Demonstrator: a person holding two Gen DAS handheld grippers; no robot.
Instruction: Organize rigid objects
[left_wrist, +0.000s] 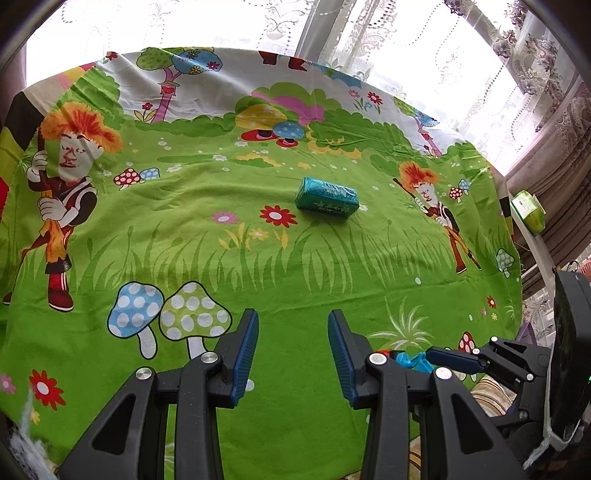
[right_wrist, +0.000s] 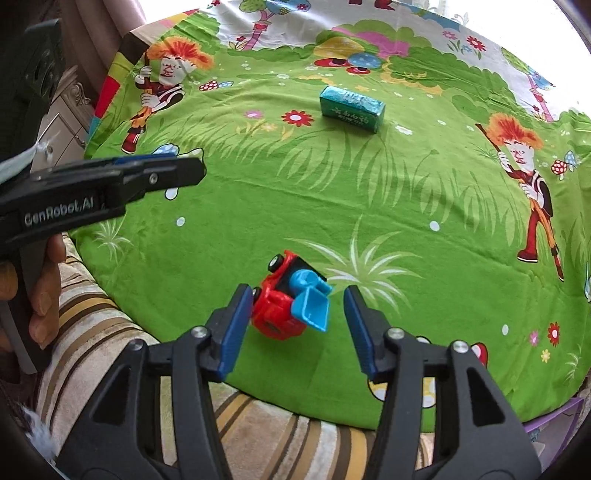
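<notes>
Two grippers are over the green cartoon cloth (right_wrist: 280, 206). The right gripper (right_wrist: 293, 293) has its jaws apart, and a red toy truck (right_wrist: 279, 314) with a blue scoop lies between them on its side; the left pad is touching or almost touching the red body, the right pad stands clear. The left gripper (left_wrist: 293, 318) is narrowly open over bare cloth with nothing between its pads. One teal box (left_wrist: 326, 199) lies further away, near the cloth's middle.
</notes>
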